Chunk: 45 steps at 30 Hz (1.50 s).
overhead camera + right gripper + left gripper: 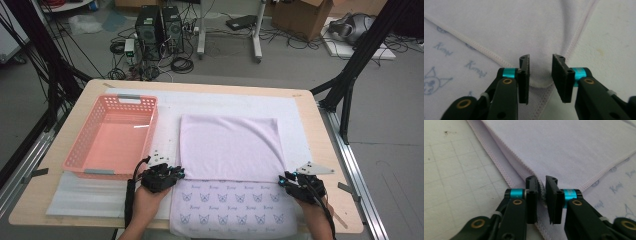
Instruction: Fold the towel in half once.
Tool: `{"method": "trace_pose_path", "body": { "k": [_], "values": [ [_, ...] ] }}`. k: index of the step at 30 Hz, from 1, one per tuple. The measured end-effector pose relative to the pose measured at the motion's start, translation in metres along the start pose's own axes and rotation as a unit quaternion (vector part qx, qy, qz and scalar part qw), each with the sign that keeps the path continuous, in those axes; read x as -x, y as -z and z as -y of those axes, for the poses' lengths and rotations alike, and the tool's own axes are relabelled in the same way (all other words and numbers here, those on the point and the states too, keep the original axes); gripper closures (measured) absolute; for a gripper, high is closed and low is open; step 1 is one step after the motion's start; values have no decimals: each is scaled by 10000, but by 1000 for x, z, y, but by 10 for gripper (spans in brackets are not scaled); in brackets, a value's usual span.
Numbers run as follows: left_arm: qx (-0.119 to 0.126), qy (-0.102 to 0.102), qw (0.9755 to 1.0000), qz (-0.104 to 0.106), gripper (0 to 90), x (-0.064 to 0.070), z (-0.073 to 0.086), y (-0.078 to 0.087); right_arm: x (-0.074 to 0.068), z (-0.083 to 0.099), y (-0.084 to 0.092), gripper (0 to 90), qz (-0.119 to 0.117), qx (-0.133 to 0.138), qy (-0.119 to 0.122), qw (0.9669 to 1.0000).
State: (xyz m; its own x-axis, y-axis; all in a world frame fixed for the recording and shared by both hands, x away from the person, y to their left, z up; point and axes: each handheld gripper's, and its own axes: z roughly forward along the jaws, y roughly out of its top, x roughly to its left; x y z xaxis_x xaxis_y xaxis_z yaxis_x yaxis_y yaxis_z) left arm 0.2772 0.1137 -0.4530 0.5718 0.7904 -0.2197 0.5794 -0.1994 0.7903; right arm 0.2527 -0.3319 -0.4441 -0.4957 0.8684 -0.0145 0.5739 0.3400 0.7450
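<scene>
A lavender towel [227,145] lies on the table, its plain upper layer folded over a lower part printed with blue cat faces [230,202]. My left gripper [179,172] sits at the fold's left corner. In the left gripper view its jaws [542,182] stand nearly together, pinching the towel's stitched edge [499,165]. My right gripper [284,179] sits at the fold's right corner. In the right gripper view its jaws [540,60] stand apart, with the towel's folded corner [541,83] bulging between them and a gap showing.
A pink plastic basket [75,150] stands left of the towel, close to my left gripper. A white foam mat [170,107] covers the wooden table [320,150]. The table's front edge is near my hands. Black frame legs rise at both sides.
</scene>
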Motion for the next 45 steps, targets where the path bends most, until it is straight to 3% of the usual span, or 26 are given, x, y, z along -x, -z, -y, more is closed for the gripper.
{"method": "trace_pose_path", "body": {
  "k": [6, 12, 21, 29, 45],
  "values": [
    [144, 61, 9998, 110, 870, -2, 1, 4, 3, 1, -1, 868, -103, 1, -112, 9999],
    [358, 417, 9975, 450, 873, -8, 5, 15, 3, 2, 2, 884, -148, 75, -214, 9996],
    [592, 486, 9951, 623, 872, -2, 13, 32, -3, 5, 18, 884, -159, 182, -103, 9997],
    [681, 554, 9937, 695, 872, 11, 29, 49, -14, 15, 35, 884, -243, 127, -19, 9996],
    [681, 532, 9937, 717, 872, 46, 69, 88, -42, 52, 80, 884, -482, 177, 107, 9986]
  ]
}}
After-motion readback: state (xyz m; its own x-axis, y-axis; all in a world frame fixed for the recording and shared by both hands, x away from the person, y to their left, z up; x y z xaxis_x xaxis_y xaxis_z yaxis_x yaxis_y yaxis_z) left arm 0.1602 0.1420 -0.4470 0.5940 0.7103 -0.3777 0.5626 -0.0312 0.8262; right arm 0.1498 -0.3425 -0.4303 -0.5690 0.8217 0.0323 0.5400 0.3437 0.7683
